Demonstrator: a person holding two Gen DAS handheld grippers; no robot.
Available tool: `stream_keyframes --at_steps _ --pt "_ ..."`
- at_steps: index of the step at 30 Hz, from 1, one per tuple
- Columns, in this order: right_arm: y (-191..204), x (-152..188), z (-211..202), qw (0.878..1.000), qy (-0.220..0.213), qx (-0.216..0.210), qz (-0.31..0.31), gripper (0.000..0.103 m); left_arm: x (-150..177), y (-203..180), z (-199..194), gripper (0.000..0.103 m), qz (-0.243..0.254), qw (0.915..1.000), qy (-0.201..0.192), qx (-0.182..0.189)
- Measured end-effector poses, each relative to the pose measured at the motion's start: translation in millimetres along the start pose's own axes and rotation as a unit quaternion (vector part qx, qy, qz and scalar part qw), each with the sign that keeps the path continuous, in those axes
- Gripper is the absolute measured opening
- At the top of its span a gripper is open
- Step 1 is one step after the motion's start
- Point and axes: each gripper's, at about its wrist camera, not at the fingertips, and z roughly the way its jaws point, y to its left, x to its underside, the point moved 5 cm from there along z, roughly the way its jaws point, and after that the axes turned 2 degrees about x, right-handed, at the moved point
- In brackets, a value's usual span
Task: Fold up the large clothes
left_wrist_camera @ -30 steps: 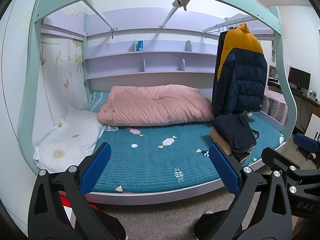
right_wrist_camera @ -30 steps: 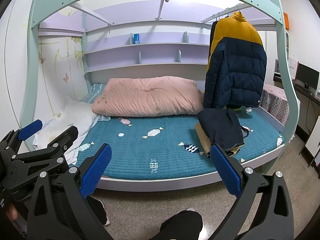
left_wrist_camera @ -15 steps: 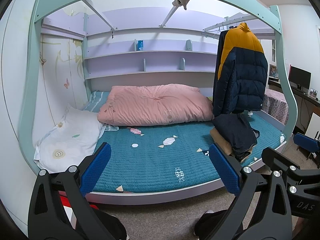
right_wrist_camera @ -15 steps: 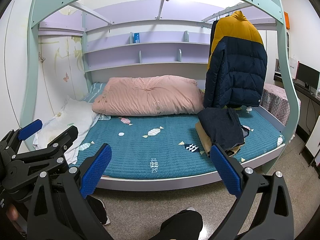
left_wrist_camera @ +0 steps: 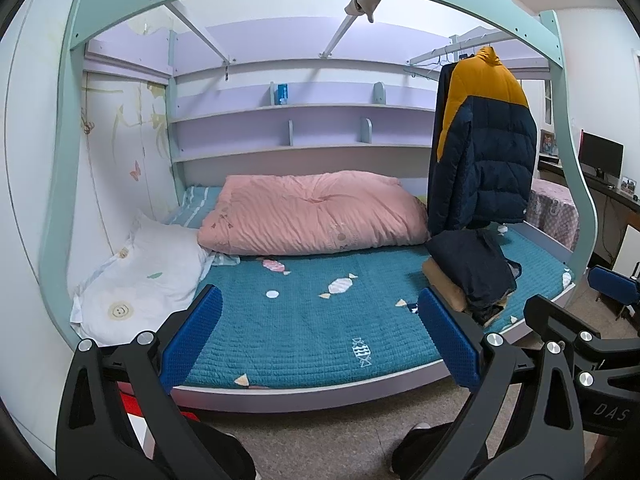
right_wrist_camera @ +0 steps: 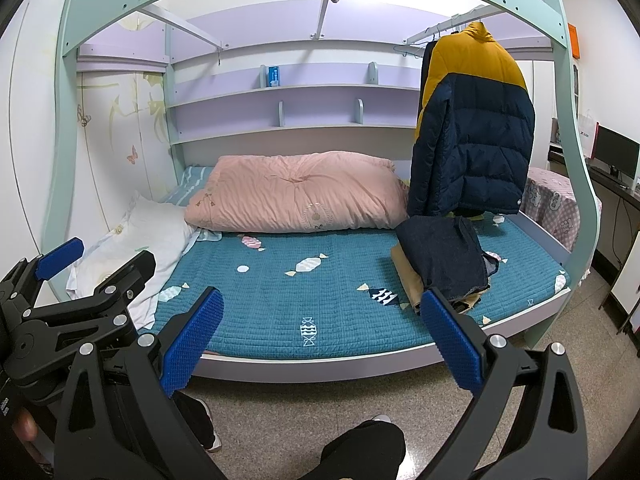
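A yellow and navy puffer jacket (left_wrist_camera: 484,148) hangs on a rail at the right end of the bed; it also shows in the right wrist view (right_wrist_camera: 474,136). Below it a dark navy garment (left_wrist_camera: 472,268) lies on a tan one (left_wrist_camera: 444,288), stacked on the teal mattress (left_wrist_camera: 312,320); the stack also shows in the right wrist view (right_wrist_camera: 444,260). My left gripper (left_wrist_camera: 320,340) is open and empty, held in front of the bed. My right gripper (right_wrist_camera: 320,336) is open and empty, beside the left one.
A pink duvet (left_wrist_camera: 312,212) lies at the back of the bed and a white pillow (left_wrist_camera: 136,280) at its left. The mint bed frame (left_wrist_camera: 568,140) arches around the bed. A desk with a monitor (left_wrist_camera: 600,156) stands right. The person's feet (right_wrist_camera: 360,448) are on the floor.
Both views have drifted very slightly. Both grippers stay open and empty and nothing on the bed has moved.
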Motion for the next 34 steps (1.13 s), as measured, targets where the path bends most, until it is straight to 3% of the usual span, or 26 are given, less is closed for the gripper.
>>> stream_keyframes --at_steps 34 --pt "-3.4 2.3 0.7 1.000 0.004 0.002 0.006 0.095 -0.7 10.2 4.6 0.099 0.010 0.9999 0.008 0.004"
